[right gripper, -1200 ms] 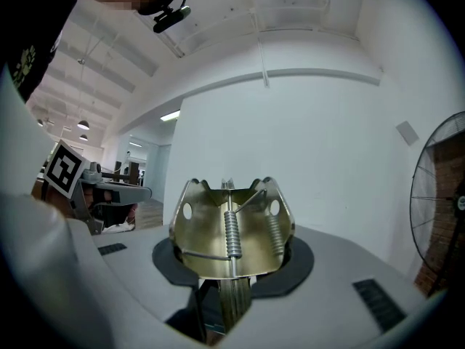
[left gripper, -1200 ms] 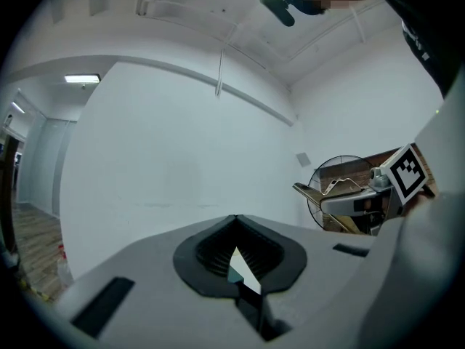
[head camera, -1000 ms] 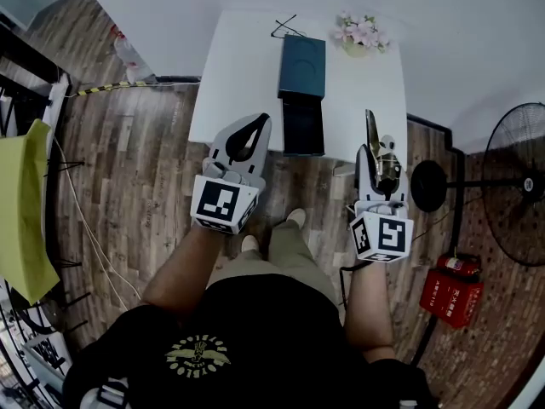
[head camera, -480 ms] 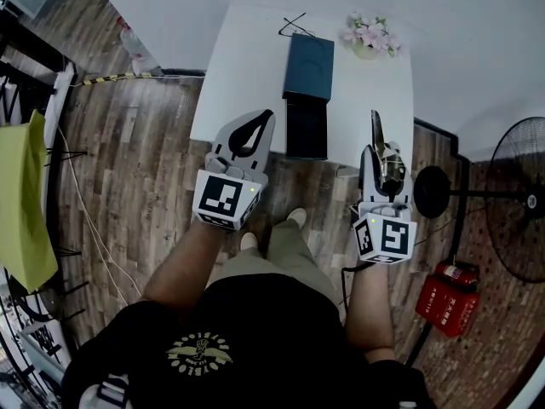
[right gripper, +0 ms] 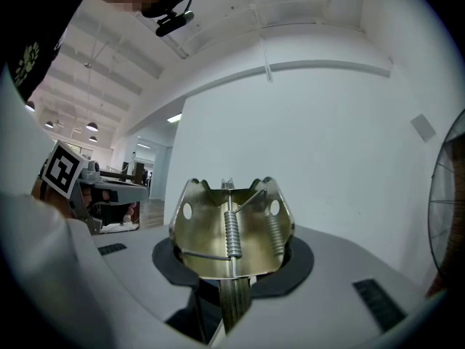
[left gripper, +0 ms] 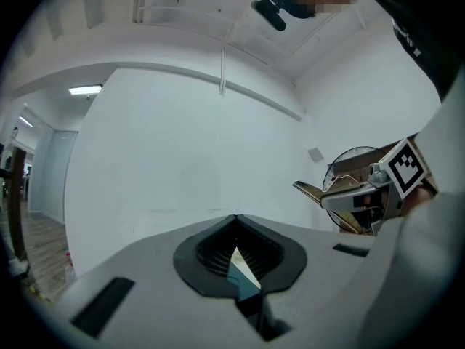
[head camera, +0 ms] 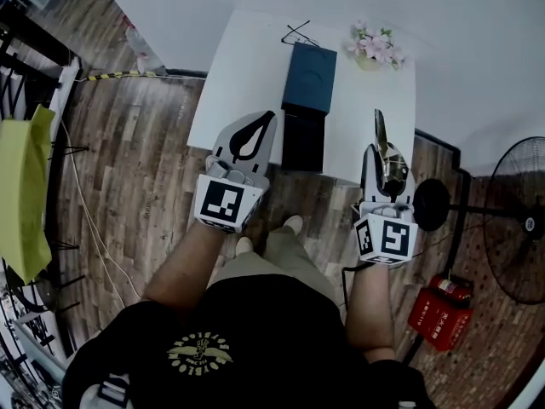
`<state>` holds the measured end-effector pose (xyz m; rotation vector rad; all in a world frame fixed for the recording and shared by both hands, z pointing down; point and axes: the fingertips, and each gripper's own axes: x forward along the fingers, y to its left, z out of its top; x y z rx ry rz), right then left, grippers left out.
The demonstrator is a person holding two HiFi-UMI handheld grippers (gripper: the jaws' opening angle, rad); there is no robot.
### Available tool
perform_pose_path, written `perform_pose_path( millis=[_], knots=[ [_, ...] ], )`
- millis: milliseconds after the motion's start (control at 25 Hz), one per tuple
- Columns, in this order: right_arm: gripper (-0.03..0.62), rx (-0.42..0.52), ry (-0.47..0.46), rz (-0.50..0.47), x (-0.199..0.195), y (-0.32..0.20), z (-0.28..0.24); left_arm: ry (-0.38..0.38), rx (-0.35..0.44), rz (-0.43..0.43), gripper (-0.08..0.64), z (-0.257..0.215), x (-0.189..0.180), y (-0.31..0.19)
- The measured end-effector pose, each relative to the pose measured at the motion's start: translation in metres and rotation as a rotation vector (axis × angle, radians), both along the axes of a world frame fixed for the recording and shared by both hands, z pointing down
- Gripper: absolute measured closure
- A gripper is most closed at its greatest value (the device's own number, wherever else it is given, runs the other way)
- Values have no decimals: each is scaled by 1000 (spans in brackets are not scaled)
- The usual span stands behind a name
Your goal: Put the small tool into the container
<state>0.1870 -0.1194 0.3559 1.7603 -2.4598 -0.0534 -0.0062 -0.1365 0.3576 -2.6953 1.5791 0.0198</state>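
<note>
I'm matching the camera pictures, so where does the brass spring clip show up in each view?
Head view: brass spring clip right of centre, in the right tool.
Left gripper view: far right, mid-height.
Right gripper view: dead centre, between the jaws.
Shared landmark: the standing fan, at the right in all three.

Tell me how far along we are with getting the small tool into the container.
Done: the small tool is picked up, clamped in the right gripper. In hand: it is held level in the air near the white table's near edge. Left: reach the dark container on the table and release the tool into it. The left gripper is shut and empty.
</note>
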Motion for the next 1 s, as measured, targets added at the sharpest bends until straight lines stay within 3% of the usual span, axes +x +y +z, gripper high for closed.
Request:
perform_pose_path(
  millis=[640,1000],
  knots=[
    [462,27,-50,-157,25,-82,-15,-46,28,-155,552,-22,27,-48],
    [462,28,-75,-234,8,-103,-17,-88,18,-234,552,-23,12,-54]
  ],
)
